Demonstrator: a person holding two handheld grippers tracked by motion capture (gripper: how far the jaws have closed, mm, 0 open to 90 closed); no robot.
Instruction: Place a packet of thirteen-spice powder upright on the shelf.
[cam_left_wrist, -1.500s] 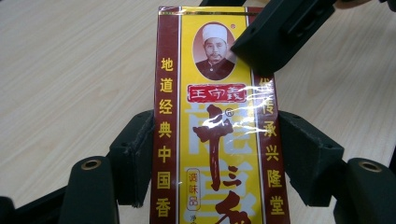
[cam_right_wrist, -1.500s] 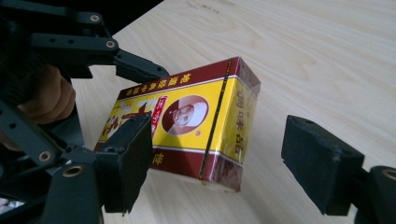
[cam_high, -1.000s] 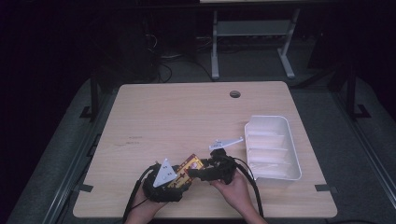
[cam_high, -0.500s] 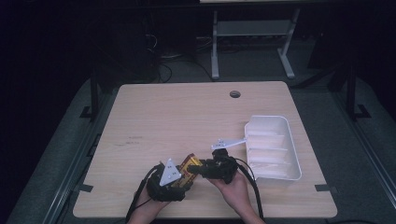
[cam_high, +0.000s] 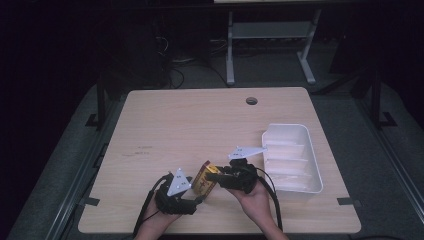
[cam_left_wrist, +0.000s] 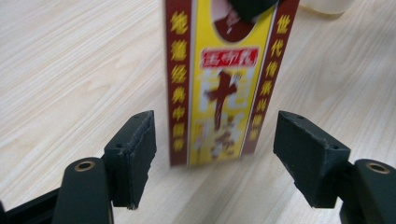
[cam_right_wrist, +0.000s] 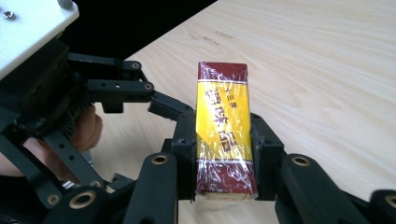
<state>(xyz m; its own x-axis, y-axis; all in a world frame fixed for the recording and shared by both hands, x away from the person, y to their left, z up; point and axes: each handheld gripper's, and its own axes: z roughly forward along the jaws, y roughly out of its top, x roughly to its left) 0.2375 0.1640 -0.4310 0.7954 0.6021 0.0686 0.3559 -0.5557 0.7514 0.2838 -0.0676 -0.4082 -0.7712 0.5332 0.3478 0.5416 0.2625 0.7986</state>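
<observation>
My right gripper (cam_right_wrist: 219, 177) pinches a small red-and-yellow box (cam_right_wrist: 223, 140) by its lower end, held just above the table (cam_high: 200, 120) near its front edge. Over the last second my left gripper (cam_left_wrist: 219, 154) has shifted a little closer, and now its jaws stand wide apart on either side of the box's free end, not touching it (the box face looks blurred there, so the gap on each side is hard to judge). I read this as a handover about to happen, or the two grippers steadying the box together. A white tray (cam_high: 292, 160) sits just right of my right hand (cam_high: 257, 197), near the table's right edge. The broad stretch of table ahead and to the left is bare, so there is plenty of room to move forward; behind me, the front edge is close.
</observation>
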